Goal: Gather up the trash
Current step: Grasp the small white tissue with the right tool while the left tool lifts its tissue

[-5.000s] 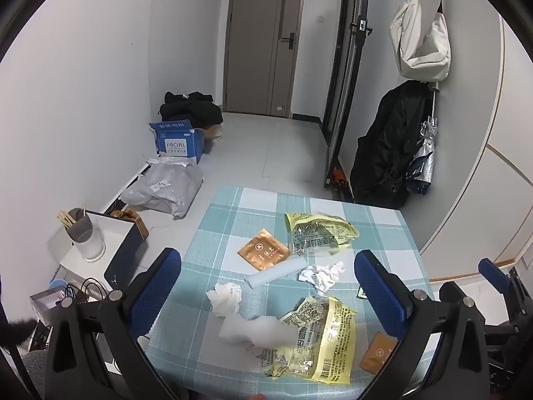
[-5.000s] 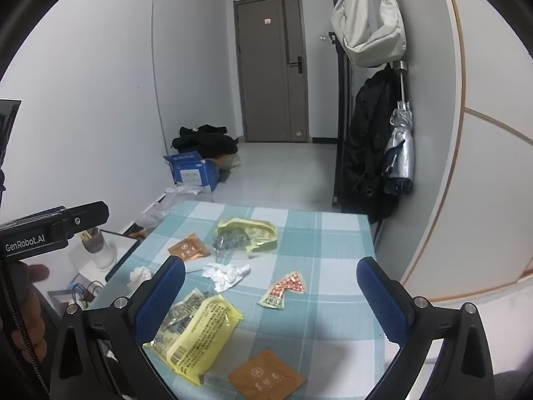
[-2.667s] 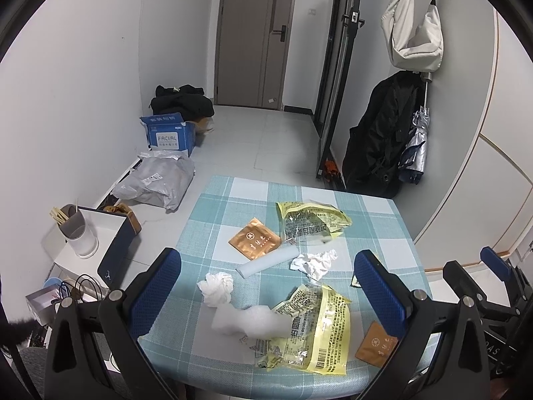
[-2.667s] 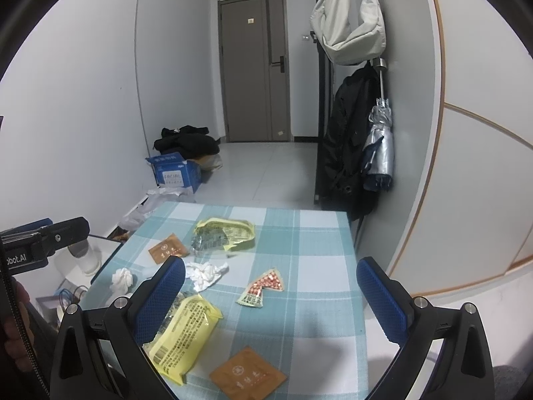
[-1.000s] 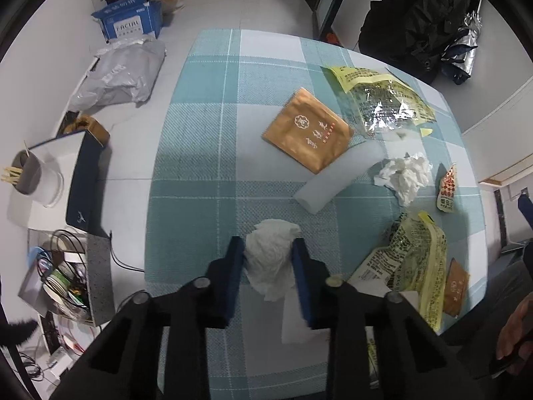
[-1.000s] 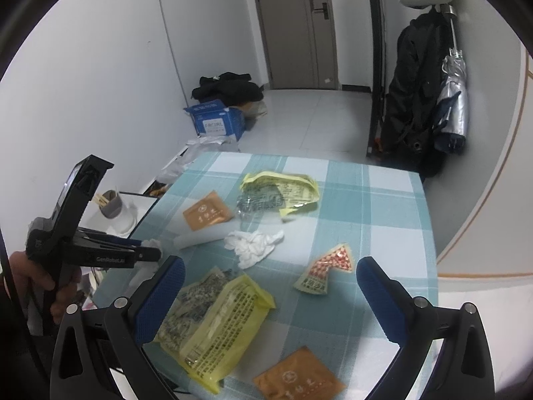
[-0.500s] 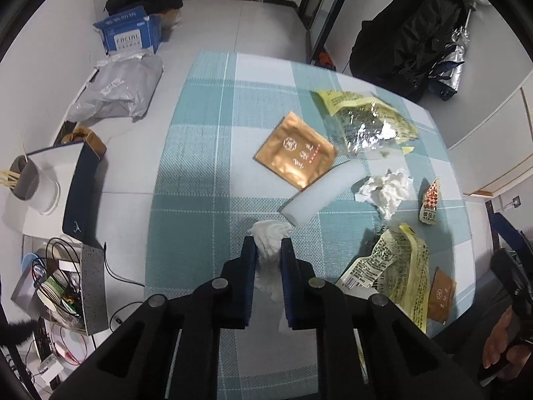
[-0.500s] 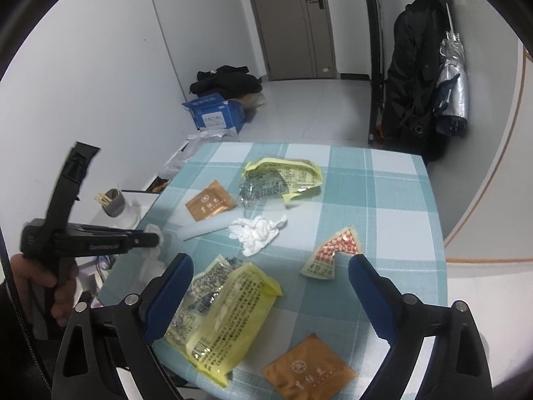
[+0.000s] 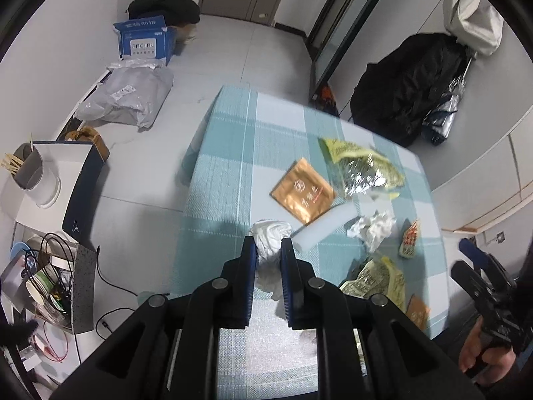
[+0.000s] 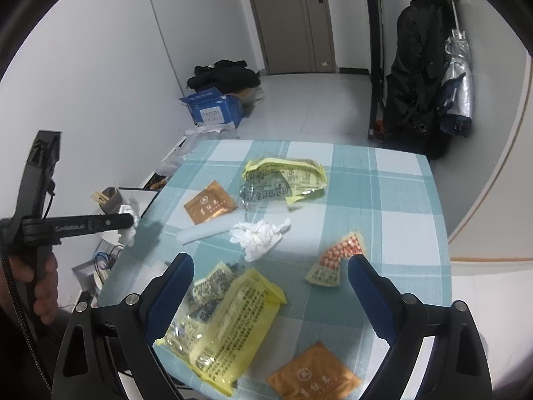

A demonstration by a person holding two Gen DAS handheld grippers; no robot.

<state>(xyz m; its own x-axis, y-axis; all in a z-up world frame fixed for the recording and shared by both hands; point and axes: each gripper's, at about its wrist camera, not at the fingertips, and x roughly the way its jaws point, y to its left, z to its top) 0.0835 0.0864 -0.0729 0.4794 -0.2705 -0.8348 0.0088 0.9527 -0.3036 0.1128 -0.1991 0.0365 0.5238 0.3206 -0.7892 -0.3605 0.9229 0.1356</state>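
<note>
Pinching a crumpled tissue [image 9: 269, 238], left tongs [image 9: 268, 253] grip tight; right tongs [image 10: 269, 278] closing, nothing between.

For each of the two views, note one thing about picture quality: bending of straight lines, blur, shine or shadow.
Left wrist view: fisheye bends the door frame and walls, corners black; the silver wrapper glints; the crumpled tissue in the left gripper is sharp. Right wrist view: same curved edges; the red sachet looks slightly smeared; a soft shadow lies on the tablecloth near the left gripper's tip.

Crumpled white paper tissue [image 9: 270, 233], glossy foil wrapper [image 9: 364, 173], matt woven checked tablecloth [image 9: 226, 180].
</note>
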